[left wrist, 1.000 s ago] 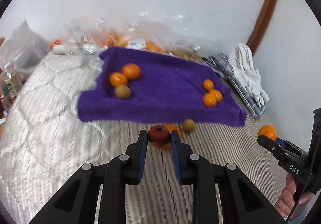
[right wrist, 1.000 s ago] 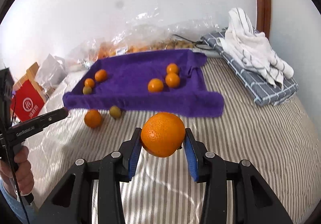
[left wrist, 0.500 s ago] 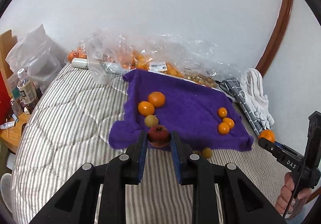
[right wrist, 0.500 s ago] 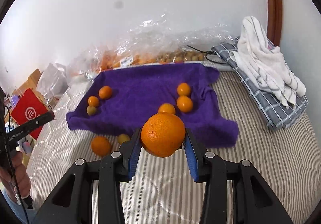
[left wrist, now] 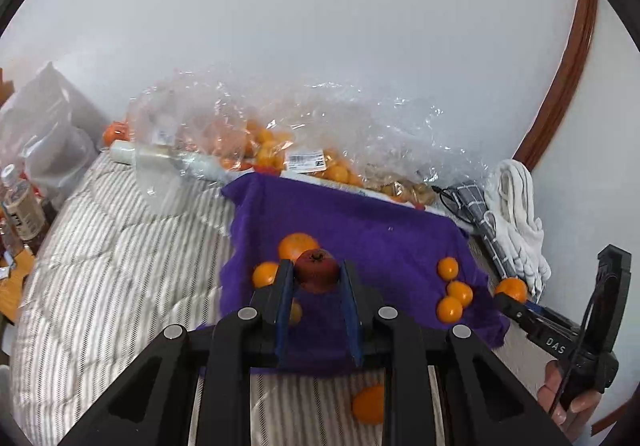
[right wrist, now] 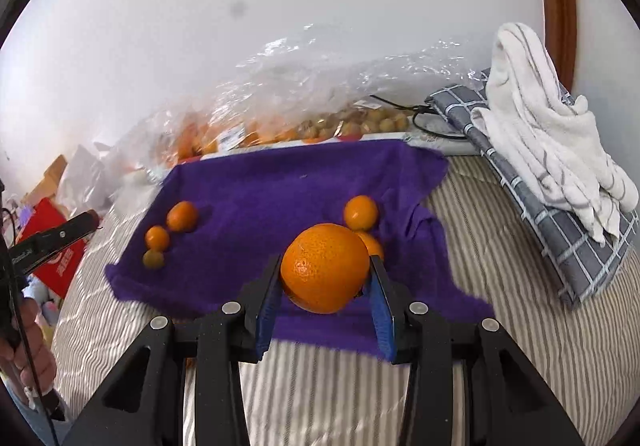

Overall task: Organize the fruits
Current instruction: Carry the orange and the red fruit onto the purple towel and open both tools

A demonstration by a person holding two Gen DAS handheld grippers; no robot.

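The left gripper point(left wrist: 316, 278) was clenched on one dark red fruit point(left wrist: 317, 271), pinned between its blue pads and held above the near part of the purple towel point(left wrist: 360, 230). Just beyond its fingertips sat a large orange point(left wrist: 298, 244), with a smaller one point(left wrist: 265, 273) to the left of the tips and another fruit partly hidden behind the left finger. Off to the right of the claw three small oranges point(left wrist: 452, 292) lay clustered on the towel, and one more point(left wrist: 369, 404) lay on the striped bedding point(left wrist: 112, 246) below the towel's edge.

The right gripper point(right wrist: 325, 278) was grasping a single big orange point(right wrist: 324, 266), also above the towel's near edge. Beyond it lay two small oranges point(right wrist: 361, 212), one half hidden. To its left were two oranges point(right wrist: 182, 216) and one greenish fruit point(right wrist: 153, 259), three in a row.

Behind the towel lay clear plastic bags of fruit point(right wrist: 304, 114).
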